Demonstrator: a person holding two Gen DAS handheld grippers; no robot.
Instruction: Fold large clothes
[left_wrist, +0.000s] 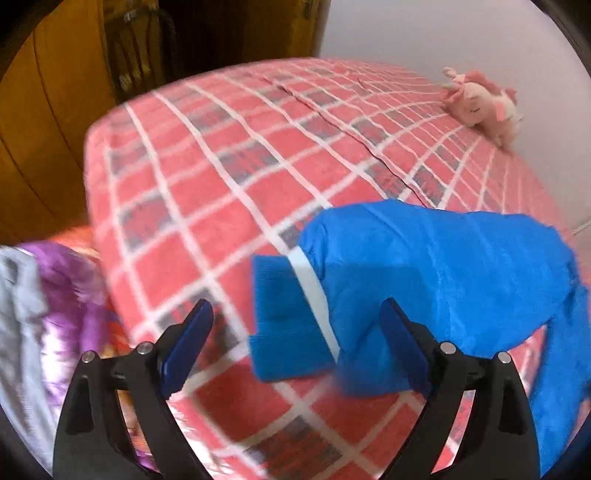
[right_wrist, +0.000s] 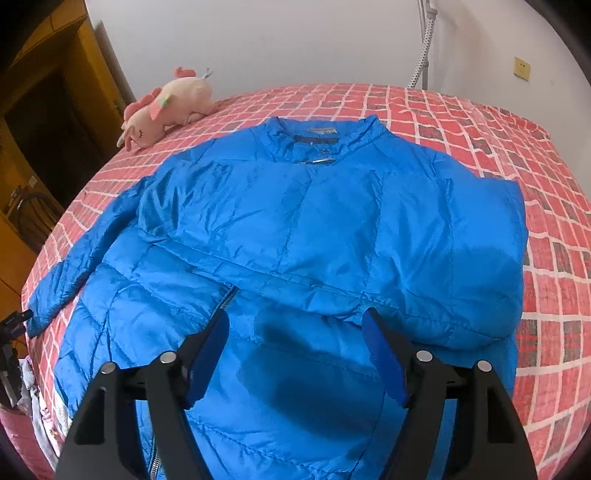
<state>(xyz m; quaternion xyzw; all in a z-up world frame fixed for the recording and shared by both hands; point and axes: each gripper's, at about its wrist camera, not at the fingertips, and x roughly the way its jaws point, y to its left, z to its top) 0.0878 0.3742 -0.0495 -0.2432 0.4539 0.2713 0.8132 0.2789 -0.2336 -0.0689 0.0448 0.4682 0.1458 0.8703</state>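
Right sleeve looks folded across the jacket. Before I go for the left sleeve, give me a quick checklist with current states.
1. Left gripper open and empty: ok, jaws wide, nothing between them.
2. Right gripper open and empty: ok, it hangs over the jacket with nothing pinched.
3. One sleeve folded across the chest: ok.
4. Other sleeve spread out on the bed, ready to pick: ok.
5. Its cuff in front of the left gripper: ok, though the view is blurred.
6. Plush toy away from the jacket: ok.
7. Zipper closed: cannot tell.
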